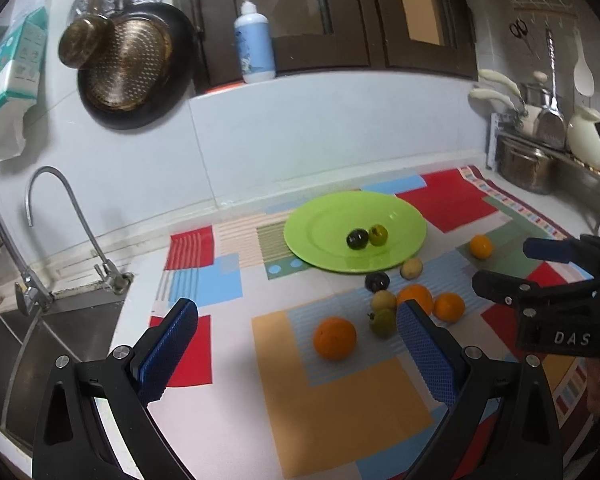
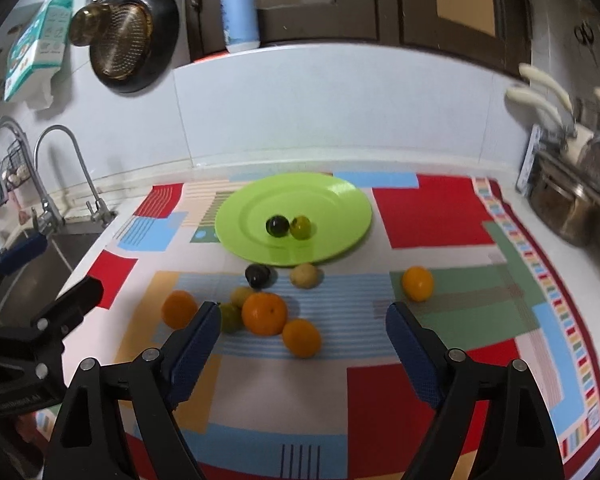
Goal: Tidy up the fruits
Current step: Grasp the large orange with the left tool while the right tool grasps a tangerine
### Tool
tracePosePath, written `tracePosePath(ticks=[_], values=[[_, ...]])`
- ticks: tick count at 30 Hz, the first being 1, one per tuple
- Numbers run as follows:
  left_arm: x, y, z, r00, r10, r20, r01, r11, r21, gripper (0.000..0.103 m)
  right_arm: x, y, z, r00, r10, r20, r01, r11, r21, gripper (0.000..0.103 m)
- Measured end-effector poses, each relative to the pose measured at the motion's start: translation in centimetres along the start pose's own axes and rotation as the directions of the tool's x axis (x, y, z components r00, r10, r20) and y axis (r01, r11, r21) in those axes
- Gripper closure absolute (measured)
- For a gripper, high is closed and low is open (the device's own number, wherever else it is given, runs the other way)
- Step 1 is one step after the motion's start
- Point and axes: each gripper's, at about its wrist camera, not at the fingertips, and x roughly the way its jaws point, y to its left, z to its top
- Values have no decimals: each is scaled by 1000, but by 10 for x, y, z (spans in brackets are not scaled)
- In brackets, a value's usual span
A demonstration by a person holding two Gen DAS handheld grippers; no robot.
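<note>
Sink (image 2: 40, 264): sat at far left, beside the patterned mat (image 2: 432, 216).
Left gripper (image 1: 296, 344): fingers apart, nothing between them, above the mat.
Plate (image 2: 340, 208): held a dark fruit (image 2: 277, 226) touching a green fruit (image 2: 301, 227).
Loose fruit: oranges (image 2: 265, 313) and pale fruit clustered just in front of the plate; one orange (image 2: 418, 283) lay apart, to the right.
Right gripper (image 2: 302, 346): fingers spread wide, empty.

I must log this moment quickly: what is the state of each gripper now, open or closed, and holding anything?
Left gripper: open, holding nothing.
Right gripper: open, holding nothing; the oranges lie ahead on the mat.
</note>
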Motion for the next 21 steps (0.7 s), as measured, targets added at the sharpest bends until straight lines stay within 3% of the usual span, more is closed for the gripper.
tracePosePath(ticks=[7,13,21], values=[[22,-1,-10,997,-48,-64,48,999,-2,3,15,4,-6,999,-17,-40,15,998,-57,18],[51,1,-17,984,-90,-153,85,996,-35,16,35,8,-8,997,-17,-79,10,997,-80,19],[84,-3,-26,957,-160,-243,146,986,-77,34,67,5,-15,985,9,-171,-21,998,-64,38]])
